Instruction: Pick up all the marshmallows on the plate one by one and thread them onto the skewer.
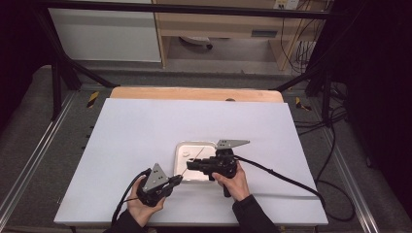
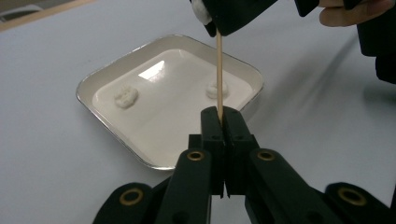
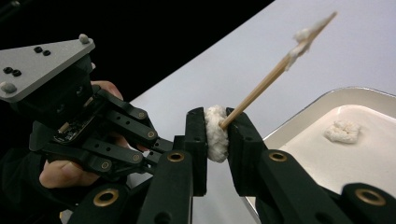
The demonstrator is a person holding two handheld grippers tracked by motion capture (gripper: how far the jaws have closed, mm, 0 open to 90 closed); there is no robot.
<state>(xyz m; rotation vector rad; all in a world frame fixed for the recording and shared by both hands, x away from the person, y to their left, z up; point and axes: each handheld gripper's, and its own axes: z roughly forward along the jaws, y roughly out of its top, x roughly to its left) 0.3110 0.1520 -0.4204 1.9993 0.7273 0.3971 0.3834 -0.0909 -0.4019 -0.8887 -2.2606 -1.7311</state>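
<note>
My left gripper (image 2: 219,122) is shut on the lower end of a thin wooden skewer (image 2: 218,70), which runs out over a shallow metal tray (image 2: 88,83). My right gripper (image 3: 216,126) is shut on a soft white lump (image 3: 215,133) that is threaded on the skewer (image 3: 261,86). The skewer's far tip carries white smears. From above, the left gripper (image 1: 176,180) sits at the tray's near left corner and the right gripper (image 1: 190,166) just beyond it, over the tray (image 1: 179,145). Two more white lumps (image 2: 125,96) (image 2: 215,89) lie in the tray.
A white sheet (image 1: 145,126) covers the table, with a wooden edge (image 1: 194,93) at the far side. Black cables (image 1: 282,177) trail from both grippers toward the near and right edges. A dark frame (image 1: 58,68) and shelving stand beyond the table.
</note>
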